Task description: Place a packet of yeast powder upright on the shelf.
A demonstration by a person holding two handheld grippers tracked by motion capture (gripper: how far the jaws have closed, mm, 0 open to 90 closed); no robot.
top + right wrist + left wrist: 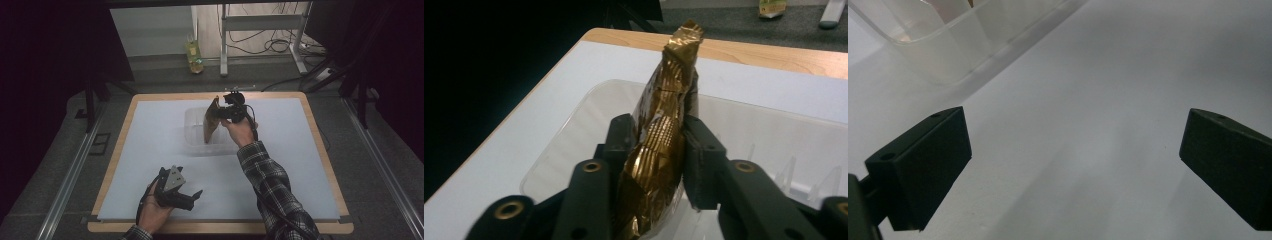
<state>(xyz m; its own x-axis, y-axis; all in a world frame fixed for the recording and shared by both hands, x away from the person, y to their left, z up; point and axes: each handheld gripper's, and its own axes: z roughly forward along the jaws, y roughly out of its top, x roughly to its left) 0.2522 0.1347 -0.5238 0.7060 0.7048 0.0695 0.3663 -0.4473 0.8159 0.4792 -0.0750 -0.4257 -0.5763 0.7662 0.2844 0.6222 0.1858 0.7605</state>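
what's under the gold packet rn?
The clear plastic bin: the right hand-held gripper holds the gold packet over it. Bin floor beneath is hidden by packet and jaws.

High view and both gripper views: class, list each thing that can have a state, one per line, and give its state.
Left gripper: open, jaws wide apart, holding nothing, low over the white table mat.
Right gripper: shut on the gold foil packet.
Gold foil packet: crinkled, held upright over the container.
Clear plastic container: lidless, resting on the mat.
Yellowish bottle: standing upright on the floor beyond the table.
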